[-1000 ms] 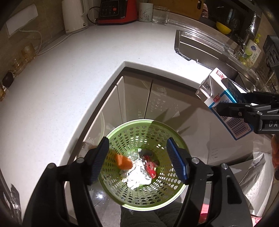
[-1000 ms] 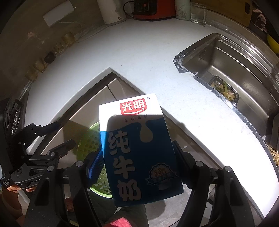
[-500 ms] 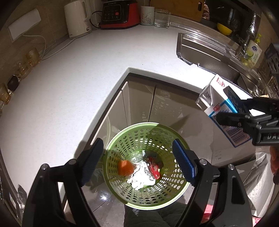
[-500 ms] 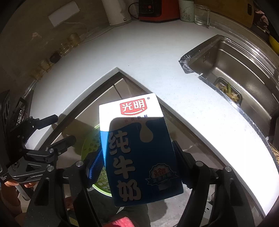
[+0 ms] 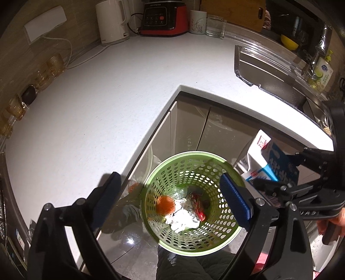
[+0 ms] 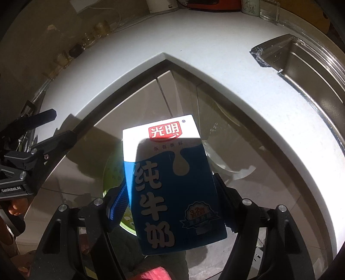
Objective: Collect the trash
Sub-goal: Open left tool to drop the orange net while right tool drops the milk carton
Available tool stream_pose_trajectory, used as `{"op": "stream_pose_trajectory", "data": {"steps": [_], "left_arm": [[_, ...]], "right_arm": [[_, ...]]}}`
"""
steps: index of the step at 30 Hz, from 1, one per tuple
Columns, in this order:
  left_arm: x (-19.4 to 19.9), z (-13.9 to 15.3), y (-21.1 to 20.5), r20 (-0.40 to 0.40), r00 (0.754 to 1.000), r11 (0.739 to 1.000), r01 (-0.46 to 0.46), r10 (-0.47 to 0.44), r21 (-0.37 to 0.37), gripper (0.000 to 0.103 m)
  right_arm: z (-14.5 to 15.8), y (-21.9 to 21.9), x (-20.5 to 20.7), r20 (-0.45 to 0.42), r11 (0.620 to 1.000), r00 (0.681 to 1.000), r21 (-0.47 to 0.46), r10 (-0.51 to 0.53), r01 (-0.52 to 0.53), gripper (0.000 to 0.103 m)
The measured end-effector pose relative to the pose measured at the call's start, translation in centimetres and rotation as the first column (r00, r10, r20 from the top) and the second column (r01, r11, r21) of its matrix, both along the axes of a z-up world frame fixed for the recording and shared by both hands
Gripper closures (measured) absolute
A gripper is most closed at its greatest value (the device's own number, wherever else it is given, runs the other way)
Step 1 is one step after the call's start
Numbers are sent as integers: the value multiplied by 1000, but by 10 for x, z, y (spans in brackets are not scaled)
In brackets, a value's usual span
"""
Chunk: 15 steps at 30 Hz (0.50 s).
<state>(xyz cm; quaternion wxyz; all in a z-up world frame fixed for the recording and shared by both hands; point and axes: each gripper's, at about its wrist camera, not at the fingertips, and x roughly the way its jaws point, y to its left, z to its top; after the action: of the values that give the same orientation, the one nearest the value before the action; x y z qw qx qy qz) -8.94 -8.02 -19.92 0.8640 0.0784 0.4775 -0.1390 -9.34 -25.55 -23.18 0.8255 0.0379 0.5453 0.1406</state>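
A green perforated bin (image 5: 170, 243) stands on the floor below the corner worktop. Inside lie an orange scrap (image 5: 165, 204), crumpled white paper (image 5: 183, 218) and a red wrapper (image 5: 197, 205). My left gripper (image 5: 170, 200) hangs open and empty above the bin. My right gripper (image 6: 172, 193) is shut on a blue and white milk carton (image 6: 172, 185). The carton also shows in the left wrist view (image 5: 266, 161), just right of the bin's rim. In the right wrist view the bin (image 6: 113, 168) is mostly hidden behind the carton.
The white L-shaped worktop (image 5: 107, 103) wraps round the bin, with beige cabinet doors (image 5: 189, 129) under it. A kettle (image 5: 111, 21), a red cooker (image 5: 162, 16), a mug (image 5: 197, 21) and a glass stand at the back. A steel sink (image 6: 310, 64) lies right.
The left gripper has risen and drawn back from the bin, with its jaws wider apart. The orange scrap has dropped into the bin. The right gripper has brought the carton lower and nearer the bin.
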Motion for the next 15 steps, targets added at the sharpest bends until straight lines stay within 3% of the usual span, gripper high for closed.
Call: {"op": "stream_pose_trajectory", "data": {"steps": [3, 8, 15], "left_arm": [[0, -2, 1, -6, 1000, 1000, -6, 6, 1, 14], [0, -3, 1, -12, 1000, 1000, -10, 10, 5, 13], [3, -2, 0, -16, 1000, 1000, -13, 13, 4, 13]], "right_arm": [[-9, 9, 0, -11, 1000, 1000, -1, 21, -21, 29], [-19, 19, -1, -25, 999, 999, -26, 42, -43, 11], [-3, 11, -2, 2, 998, 1000, -61, 13, -13, 4]]}}
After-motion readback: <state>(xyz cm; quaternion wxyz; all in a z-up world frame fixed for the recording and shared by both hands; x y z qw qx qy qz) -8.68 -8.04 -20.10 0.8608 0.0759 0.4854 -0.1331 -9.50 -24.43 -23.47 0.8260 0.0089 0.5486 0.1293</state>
